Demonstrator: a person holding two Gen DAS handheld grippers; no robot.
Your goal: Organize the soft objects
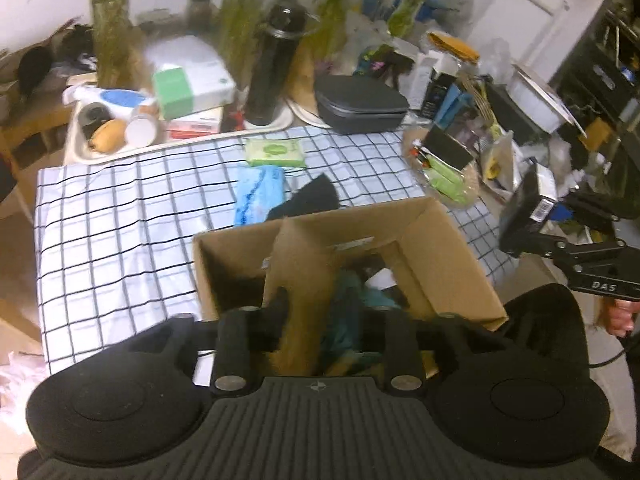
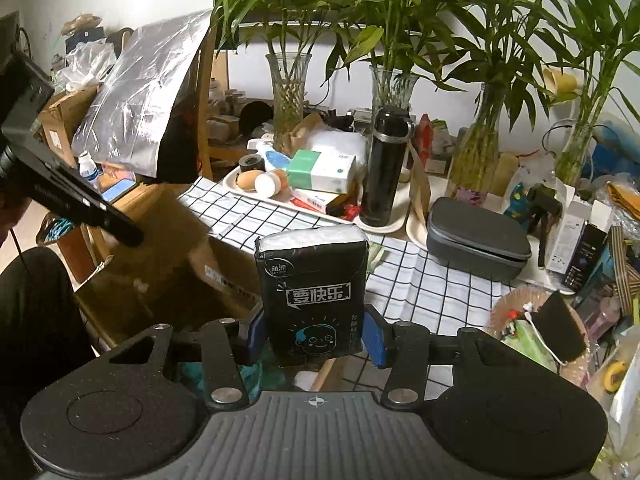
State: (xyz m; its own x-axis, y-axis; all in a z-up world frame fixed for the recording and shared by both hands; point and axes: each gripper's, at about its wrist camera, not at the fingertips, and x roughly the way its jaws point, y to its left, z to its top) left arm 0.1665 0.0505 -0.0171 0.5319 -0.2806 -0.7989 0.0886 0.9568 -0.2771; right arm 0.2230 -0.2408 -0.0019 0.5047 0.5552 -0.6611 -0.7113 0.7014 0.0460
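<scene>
Right gripper (image 2: 312, 336): my fingers (image 2: 374, 338) are clamped on a black tissue pack (image 2: 311, 292), pack upright, white top end up, printed cartoon face toward the camera. It's off the desk (image 2: 420, 280), held over the near desk edge, with the cardboard box (image 2: 168, 264) at 9 o'clock from it.

Left gripper (image 1: 320, 330): over the open cardboard box (image 1: 436, 256), fingers (image 1: 234, 344) spread apart, nothing between them. Motion blur at the tips. Inside the box, a teal soft item (image 1: 348, 304) and a brown flap, other contents too dark to tell.

On the checkered cloth at 12 o'clock from the box: a blue wipes pack (image 1: 258, 194), a black cloth piece (image 1: 310, 200) touching the box's far wall, a green tissue pack (image 1: 274, 152) farther back.

Black thermos (image 2: 386, 168) and grey zip case (image 2: 476, 240) stand at the desk's far side.
</scene>
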